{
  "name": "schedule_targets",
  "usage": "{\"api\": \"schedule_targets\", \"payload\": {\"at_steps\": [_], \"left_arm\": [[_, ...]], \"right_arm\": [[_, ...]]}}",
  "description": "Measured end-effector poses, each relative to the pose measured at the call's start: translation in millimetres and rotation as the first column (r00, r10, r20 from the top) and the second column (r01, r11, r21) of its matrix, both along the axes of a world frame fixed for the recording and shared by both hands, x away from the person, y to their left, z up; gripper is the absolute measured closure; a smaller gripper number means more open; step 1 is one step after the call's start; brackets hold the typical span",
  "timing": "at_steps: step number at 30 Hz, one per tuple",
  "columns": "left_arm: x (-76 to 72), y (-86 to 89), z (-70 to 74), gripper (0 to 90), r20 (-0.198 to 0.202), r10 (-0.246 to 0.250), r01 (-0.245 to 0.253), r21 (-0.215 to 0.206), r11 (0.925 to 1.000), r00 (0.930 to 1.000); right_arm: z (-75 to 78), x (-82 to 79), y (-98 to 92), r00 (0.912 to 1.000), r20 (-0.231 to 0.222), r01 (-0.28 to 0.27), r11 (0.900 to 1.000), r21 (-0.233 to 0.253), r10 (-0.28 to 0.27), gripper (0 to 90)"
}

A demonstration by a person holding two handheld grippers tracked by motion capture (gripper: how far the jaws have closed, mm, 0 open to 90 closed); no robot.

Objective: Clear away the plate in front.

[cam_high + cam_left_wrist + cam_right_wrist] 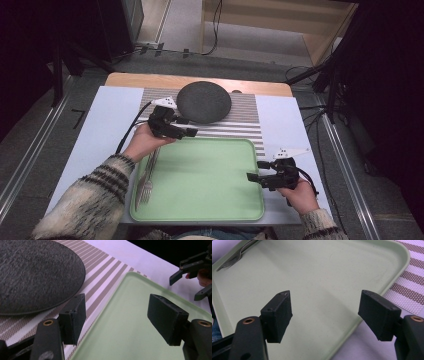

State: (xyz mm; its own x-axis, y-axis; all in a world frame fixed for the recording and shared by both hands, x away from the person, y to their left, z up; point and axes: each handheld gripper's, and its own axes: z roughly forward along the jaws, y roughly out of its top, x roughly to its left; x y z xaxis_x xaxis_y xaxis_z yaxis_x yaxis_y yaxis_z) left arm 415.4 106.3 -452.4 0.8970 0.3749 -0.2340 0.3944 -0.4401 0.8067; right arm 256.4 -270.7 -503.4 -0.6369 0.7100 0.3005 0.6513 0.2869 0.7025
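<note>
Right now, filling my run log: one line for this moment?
left hand-held gripper: open | right hand-held gripper: open | tray: forks at left edge

left gripper (191,131): jaws spread wide, nothing between them, pointing right, held in left hand (145,141) | left forearm: knit sleeve, rising from bottom left | right gripper (254,171): jaws wide apart, empty, pointing left, gripped by right hand (302,194) | both grippers well apart, facing each other
</note>
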Motion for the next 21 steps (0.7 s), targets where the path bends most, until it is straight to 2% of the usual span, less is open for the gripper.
{"api": "schedule_targets", "payload": {"at_steps": [4,8,11,17,21], "left_arm": [[8.3,-6.7,3.6,31.9,0.022,-0.009,0.009,0.014,0.9999,0.9997],[15.7,-12.8,6.5,32.0,0.038,-0.02,0.018,0.045,0.9988,0.9991],[20.9,-16.7,8.4,32.0,0.037,-0.026,0.024,0.042,0.9988,0.999],[30.6,-25.2,10.0,32.0,0.07,-0.047,0.043,0.051,0.9978,0.9965],[34.3,-30.1,9.8,32.1,0.107,-0.077,0.071,0.052,0.9961,0.9913]], "right_arm": [[0.0,0.6,0.5,1.0,-0.001,-0.002,1.0,0.002,0.002,25.0],[0.0,0.8,0.3,1.0,-0.002,-0.002,1.0,0.003,0.002,25.0],[0.0,0.9,0.3,1.0,-0.002,-0.003,1.0,0.004,0.003,25.0],[0.2,2.2,1.3,1.0,-0.003,-0.009,1.0,0.005,0.009,25.0],[0.2,3.5,2.0,0.9999,-0.002,-0.012,1.0,0.008,0.012,25.0]]}}
